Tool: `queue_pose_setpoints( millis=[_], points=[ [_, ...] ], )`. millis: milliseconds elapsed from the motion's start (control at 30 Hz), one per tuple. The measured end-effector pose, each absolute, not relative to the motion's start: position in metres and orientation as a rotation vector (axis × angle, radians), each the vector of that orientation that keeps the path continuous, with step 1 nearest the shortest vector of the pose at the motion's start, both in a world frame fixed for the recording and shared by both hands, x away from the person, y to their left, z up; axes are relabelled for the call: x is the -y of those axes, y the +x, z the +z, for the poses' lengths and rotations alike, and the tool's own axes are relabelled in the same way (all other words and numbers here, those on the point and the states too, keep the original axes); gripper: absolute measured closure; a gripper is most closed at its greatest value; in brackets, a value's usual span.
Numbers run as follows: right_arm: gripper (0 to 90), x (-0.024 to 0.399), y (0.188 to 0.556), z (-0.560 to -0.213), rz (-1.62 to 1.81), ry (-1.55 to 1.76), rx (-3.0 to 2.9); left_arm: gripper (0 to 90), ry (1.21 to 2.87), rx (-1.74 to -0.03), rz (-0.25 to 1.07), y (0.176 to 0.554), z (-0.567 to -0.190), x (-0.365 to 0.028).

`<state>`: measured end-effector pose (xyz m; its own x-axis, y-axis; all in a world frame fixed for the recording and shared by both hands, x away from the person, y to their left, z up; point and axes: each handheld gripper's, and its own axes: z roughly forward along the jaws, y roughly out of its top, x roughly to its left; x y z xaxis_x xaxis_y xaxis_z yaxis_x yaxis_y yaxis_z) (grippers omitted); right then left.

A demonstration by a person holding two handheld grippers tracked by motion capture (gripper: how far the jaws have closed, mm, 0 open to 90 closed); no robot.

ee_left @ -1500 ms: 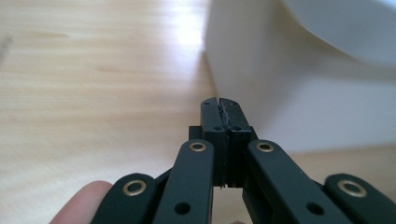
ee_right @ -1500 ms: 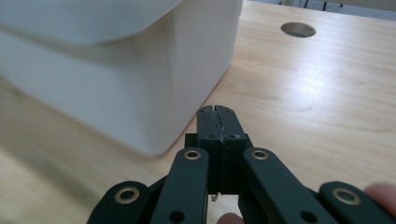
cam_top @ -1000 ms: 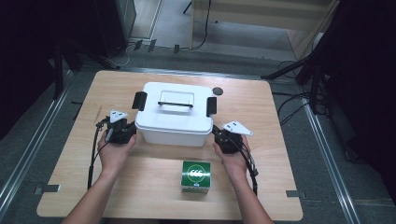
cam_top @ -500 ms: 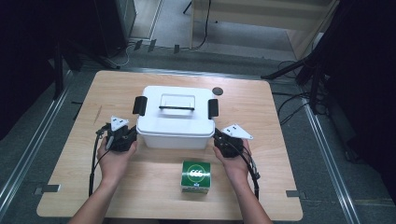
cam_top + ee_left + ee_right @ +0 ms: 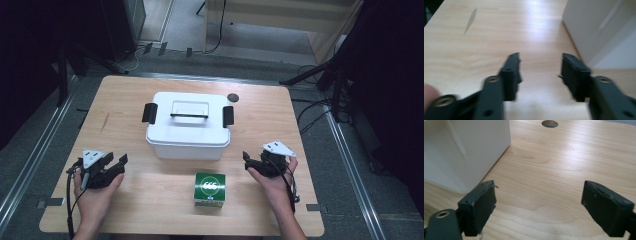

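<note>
While both grippers were held low over the wooden table (image 5: 125, 100), the white lidded box (image 5: 189, 127) was seen standing on the middle of it, untouched, with a black latch (image 5: 149, 113) at each end of its lid and a clear handle (image 5: 189, 109) on top. The left gripper (image 5: 119, 162) was held in the person's left hand (image 5: 95, 192) near the table's front left, well apart from the box, its tips aimed toward the box's lower left corner. Its jaws had just been opening and were seen apart in the left gripper view, with nothing but bare wood between the left gripper (image 5: 541, 70) fingers, and the box's white wall (image 5: 599, 32) was seen to the right beyond them. The right gripper (image 5: 248, 161) was held in the right hand (image 5: 274, 182) near the box's front right corner, close to it but not touching. Its jaws had likewise just been opening and were spread wide in the right gripper view, where the right gripper (image 5: 539, 202) framed bare tabletop, with the box's corner (image 5: 474, 152) at the upper left and a round hole (image 5: 549, 123) in the table at the far edge. A small green carton (image 5: 209, 189) was seen lying on the table just in front of the box, between the two hands and touched by neither.
</note>
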<state>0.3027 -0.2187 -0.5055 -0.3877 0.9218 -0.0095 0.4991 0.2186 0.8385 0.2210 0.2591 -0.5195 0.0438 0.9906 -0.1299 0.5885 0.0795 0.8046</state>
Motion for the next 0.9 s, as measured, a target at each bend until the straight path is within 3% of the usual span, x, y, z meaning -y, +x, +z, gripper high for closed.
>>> queue_pose_setpoints(
  millis=[100,300,733,900],
  points=[
    [1.9,0.225,0.300,-0.503,1.074,1.304,-1.987,16.2,1.617,-1.651,0.695,0.215,-0.524,-0.263],
    [0.0,0.233,0.298,-0.483,1.081,1.247,-2.039,3.3,1.649,-1.646,0.689,0.201,-0.541,-0.273],
    [0.1,0.219,0.315,-0.435,1.052,1.099,-2.152,1.3,1.671,-1.675,0.759,0.202,-0.551,-0.288],
    [5.0,0.209,0.325,-0.421,1.026,0.993,-2.235,1.3,1.689,-1.664,0.788,0.205,-0.550,-0.297]
  ],
)
